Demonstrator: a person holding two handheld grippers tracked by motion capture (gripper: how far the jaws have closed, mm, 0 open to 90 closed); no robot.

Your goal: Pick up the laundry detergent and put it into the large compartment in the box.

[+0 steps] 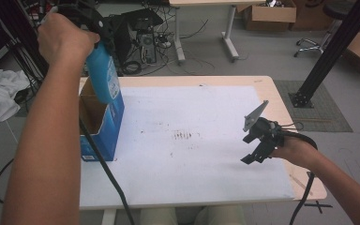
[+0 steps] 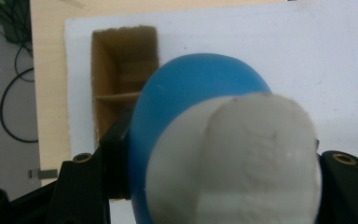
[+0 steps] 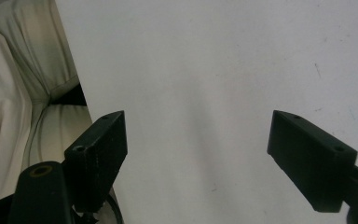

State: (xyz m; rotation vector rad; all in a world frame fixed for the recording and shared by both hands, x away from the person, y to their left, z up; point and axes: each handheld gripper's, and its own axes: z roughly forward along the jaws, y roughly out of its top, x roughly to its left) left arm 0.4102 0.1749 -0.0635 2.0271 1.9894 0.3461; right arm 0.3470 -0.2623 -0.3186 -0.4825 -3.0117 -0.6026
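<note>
While the right gripper (image 1: 258, 147) hangs low over the near right part of the white sheet (image 1: 192, 140), its jaws stand wide apart with nothing between them; in the right gripper view (image 3: 196, 154) only bare sheet lies in the gap. Farther off, at the table's (image 1: 281, 103) left edge, stands a blue cardboard box (image 1: 101, 126), open at the top, its brown inside showing. Above that opening the left gripper (image 1: 96, 33) is raised high and clamps a blue bottle (image 1: 104, 75) by its upper end, the body hanging down toward the box. In the left gripper view the jaws press both sides of the bottle (image 2: 186, 93) just below its white cap (image 2: 242, 158), with the box (image 2: 121, 88) beyond it.
</note>
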